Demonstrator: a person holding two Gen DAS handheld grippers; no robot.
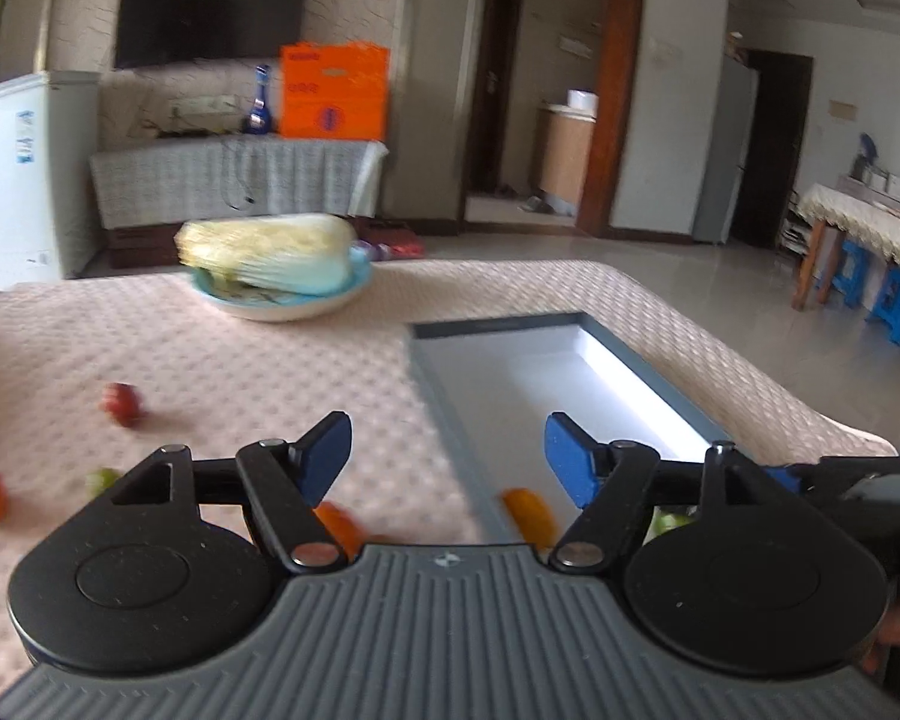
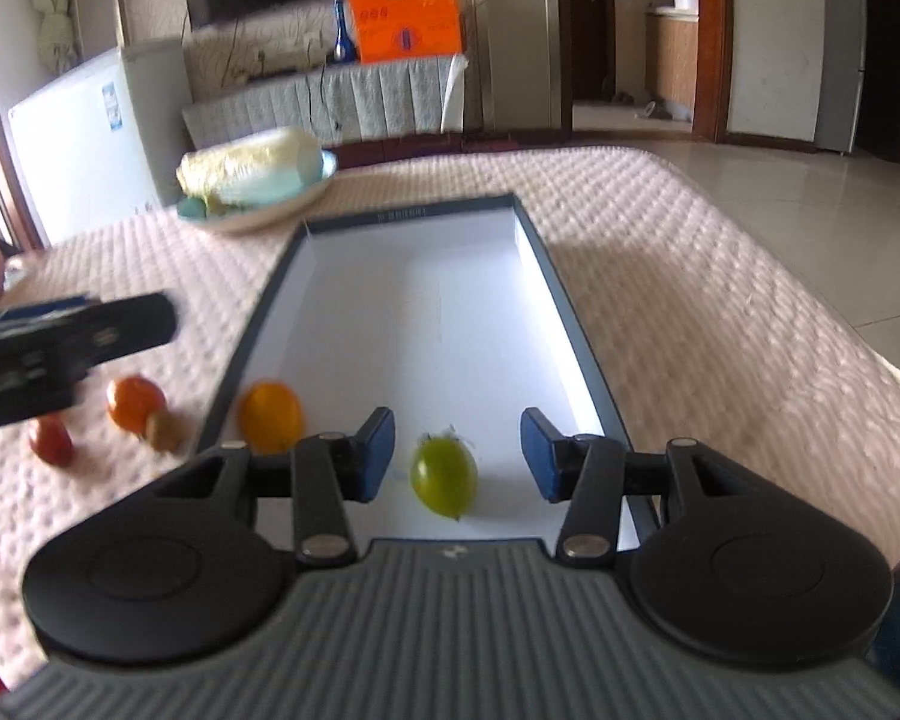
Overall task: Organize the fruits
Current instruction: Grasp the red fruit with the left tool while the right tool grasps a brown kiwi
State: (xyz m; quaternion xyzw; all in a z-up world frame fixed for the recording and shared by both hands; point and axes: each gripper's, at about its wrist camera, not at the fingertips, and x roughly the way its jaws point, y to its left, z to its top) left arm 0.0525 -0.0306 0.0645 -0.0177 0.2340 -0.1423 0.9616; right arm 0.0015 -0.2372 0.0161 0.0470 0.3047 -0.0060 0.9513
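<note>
Green fruit (image 2: 443,476) — smooth, oval — in tray (image 2: 576,324).

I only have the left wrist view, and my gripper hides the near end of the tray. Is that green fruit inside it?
Observer: Yes, the green fruit lies on the tray floor.
Operator: Is the right gripper holding it?
Observer: No. The right gripper is open, and the fruit sits between its fingers, untouched.
Operator: And the orange one I half see?
Observer: The orange is inside too, close by the left wall.
</note>
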